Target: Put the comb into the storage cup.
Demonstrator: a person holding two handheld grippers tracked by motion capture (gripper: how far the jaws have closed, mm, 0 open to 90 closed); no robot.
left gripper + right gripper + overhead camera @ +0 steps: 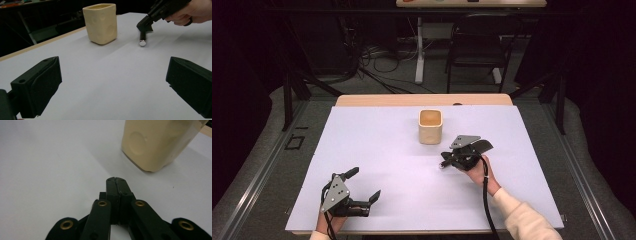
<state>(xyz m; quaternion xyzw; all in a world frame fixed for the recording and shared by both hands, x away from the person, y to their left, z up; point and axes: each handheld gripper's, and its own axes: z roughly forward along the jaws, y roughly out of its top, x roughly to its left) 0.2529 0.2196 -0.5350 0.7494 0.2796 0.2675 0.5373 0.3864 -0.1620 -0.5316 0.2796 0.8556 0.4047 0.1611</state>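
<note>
High view, pen (445, 164): on white tabletop (377, 150), below cream cup (430, 126), at right gripper (453, 159) tips.
High view, left gripper (362, 187): spread wide, holding nothing.
Left gripper view, pen (142, 39): thin, rigid, metal-capped; likely light, slippery, prone to rolling; best grasped mid-barrel.
Right gripper view, right gripper (116, 181): jaws pressed together, nothing visible between; cup (156, 142) just ahead.

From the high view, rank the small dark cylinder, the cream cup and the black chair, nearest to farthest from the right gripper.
1. small dark cylinder: at the right gripper's tip, on the white table sheet.
2. cream cup: just beyond, toward the table's far edge.
3. black chair: on the floor behind the table.
</note>
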